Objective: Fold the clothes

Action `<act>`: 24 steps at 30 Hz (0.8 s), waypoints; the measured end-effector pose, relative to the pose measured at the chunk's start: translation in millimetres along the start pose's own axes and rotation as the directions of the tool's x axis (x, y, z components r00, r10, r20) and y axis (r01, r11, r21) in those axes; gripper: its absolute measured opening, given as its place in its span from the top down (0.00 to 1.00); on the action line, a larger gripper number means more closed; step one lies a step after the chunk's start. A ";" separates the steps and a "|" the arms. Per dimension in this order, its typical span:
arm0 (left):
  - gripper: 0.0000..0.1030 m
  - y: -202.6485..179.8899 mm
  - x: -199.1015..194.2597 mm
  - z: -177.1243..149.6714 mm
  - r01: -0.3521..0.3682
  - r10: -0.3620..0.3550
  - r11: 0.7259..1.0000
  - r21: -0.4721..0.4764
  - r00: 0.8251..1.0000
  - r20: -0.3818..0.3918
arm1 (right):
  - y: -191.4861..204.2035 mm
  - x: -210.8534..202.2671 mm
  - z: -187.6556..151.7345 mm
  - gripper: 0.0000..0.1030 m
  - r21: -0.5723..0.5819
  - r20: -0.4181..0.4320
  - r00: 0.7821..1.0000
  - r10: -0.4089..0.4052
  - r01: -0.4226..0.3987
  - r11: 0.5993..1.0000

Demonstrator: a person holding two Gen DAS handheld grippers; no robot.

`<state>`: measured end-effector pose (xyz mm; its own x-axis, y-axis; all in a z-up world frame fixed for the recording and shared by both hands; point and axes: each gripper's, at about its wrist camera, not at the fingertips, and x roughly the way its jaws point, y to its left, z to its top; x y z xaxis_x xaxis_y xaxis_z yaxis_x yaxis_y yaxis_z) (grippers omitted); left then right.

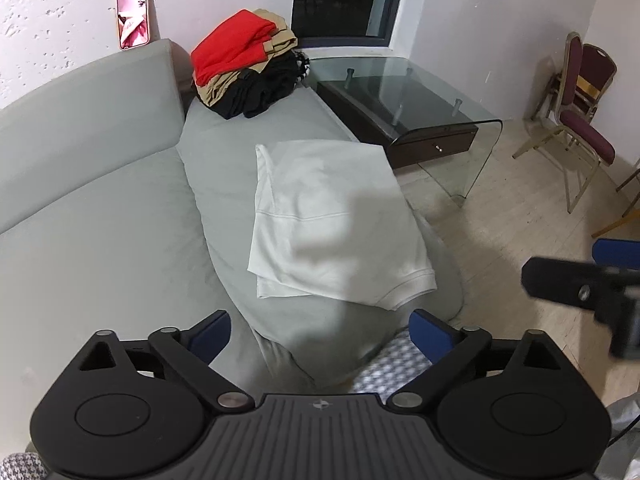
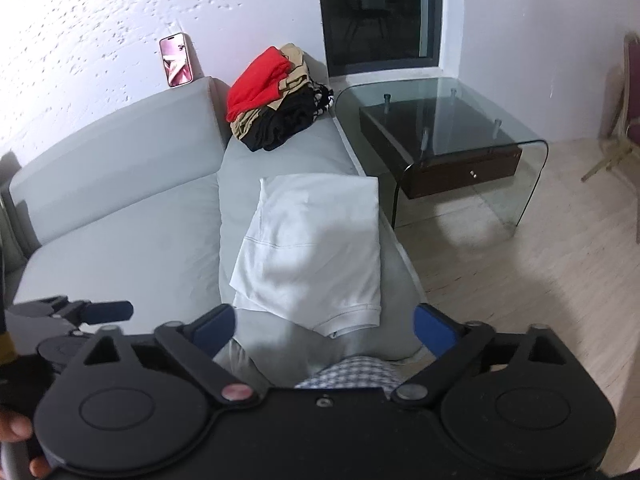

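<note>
A white garment (image 1: 332, 224) lies folded into a flat rectangle on the grey sofa seat (image 1: 224, 152); it also shows in the right wrist view (image 2: 316, 252). My left gripper (image 1: 320, 334) is open and empty, held above the sofa's near end, short of the garment's ribbed hem. My right gripper (image 2: 324, 326) is open and empty, just short of the same hem. The right gripper's body shows at the right edge of the left wrist view (image 1: 584, 284). The left gripper's body shows at the left of the right wrist view (image 2: 80, 316).
A pile of folded clothes (image 1: 244, 64), red on top of tan and black, sits at the sofa's far end. A pink phone (image 1: 133, 18) leans on the wall above the backrest. A glass table (image 1: 424, 108) stands right of the sofa. Chairs (image 1: 576, 112) stand by the right wall.
</note>
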<state>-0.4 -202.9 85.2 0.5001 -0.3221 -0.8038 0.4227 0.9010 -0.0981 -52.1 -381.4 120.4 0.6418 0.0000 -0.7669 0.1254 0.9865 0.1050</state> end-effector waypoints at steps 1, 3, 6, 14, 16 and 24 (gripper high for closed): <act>0.04 -1.6 1.2 -1.8 0.002 -0.002 1.000 0.003 1.000 -0.007 | 0.2 1.4 -1.1 0.02 -0.004 0.000 1.000 -0.003 0.003 1.000; 0.03 -4.8 3.5 -5.5 0.006 -0.006 1.000 0.010 1.000 -0.021 | -1.1 6.5 -2.6 0.02 0.004 -0.021 1.000 -0.007 0.007 1.000; 0.03 -9.5 7.0 -11.1 0.012 -0.011 1.000 0.020 0.999 -0.043 | -1.6 11.2 -6.4 0.02 0.014 -0.057 0.998 -0.013 0.014 1.000; 0.03 -14.2 2.3 -17.6 0.004 -0.004 1.000 0.031 1.000 -0.024 | 4.4 8.0 -15.8 0.01 0.003 -0.061 0.998 -0.020 0.021 1.000; 0.03 -14.2 1.8 -17.9 0.007 -0.006 0.999 0.033 1.000 -0.024 | 6.2 7.9 -16.1 0.01 0.000 -0.060 0.998 -0.021 0.021 1.000; 0.03 -14.2 3.5 -17.7 0.017 -0.016 0.999 0.035 0.999 -0.030 | 7.3 10.2 -14.4 0.01 -0.005 -0.068 0.998 -0.013 0.013 1.000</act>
<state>-18.1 -211.6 73.4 0.4705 -0.3274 -0.8194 0.4570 0.8848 -0.0912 -55.6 -371.9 104.2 0.5873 -0.0020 -0.8094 0.1303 0.9872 0.0921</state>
